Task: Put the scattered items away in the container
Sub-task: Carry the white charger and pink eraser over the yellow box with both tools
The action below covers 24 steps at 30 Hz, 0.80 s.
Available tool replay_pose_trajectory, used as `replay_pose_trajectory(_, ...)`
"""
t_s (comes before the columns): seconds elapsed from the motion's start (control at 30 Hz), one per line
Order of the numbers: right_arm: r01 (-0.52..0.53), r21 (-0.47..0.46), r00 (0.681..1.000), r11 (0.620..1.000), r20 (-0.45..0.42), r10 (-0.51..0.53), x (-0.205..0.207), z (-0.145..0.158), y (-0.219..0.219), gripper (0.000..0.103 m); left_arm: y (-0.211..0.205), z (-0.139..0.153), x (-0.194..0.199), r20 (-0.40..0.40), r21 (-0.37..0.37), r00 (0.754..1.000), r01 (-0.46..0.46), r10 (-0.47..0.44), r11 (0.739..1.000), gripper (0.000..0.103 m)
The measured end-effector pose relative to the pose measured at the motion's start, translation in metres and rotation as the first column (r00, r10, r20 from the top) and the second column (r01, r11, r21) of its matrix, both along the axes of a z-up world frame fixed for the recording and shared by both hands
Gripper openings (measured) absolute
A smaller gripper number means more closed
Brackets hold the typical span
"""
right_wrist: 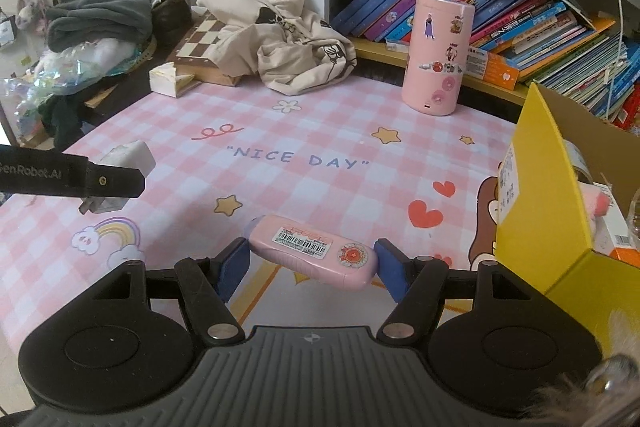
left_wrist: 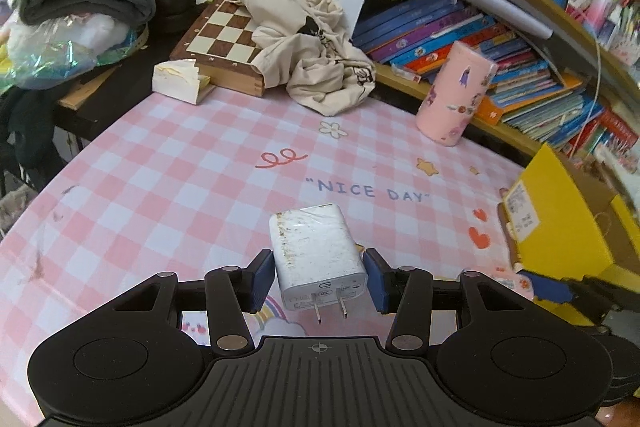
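White charger (left_wrist: 318,259): clamped between the blue pads of the left claw (left_wrist: 319,281), prongs pointing back at the camera, held clear above the desk (left_wrist: 160,163).
Pink case (right_wrist: 310,253): lying crosswise between the pads of the right claw (right_wrist: 311,269), gripped at both ends, barcode label up, off the desk.
Yellow box (right_wrist: 544,203): open, at the desk's right edge, just right of the right claw; several items inside.
Pink cylinder (right_wrist: 438,55): upright at the desk's far side, beside the books (right_wrist: 520,23).
Left claw in right view: at the left edge, charger in its grip.
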State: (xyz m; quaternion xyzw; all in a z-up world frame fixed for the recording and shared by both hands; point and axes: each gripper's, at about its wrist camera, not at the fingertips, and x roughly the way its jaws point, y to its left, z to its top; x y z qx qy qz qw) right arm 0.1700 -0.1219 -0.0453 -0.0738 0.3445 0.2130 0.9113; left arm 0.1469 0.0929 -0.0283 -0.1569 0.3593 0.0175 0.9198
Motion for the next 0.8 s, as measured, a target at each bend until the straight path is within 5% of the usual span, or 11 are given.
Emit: replay_pose_trajectory(0.8, 0.061, 0.009, 0.997, 0.998, 0.040, -0.062, -0.074, 0.030, -0.031, 0.066, 0.000, 0.021, -0.075, 0.064, -0.077, 0.997, 0.058, -0.053, 0.995, 0.047)
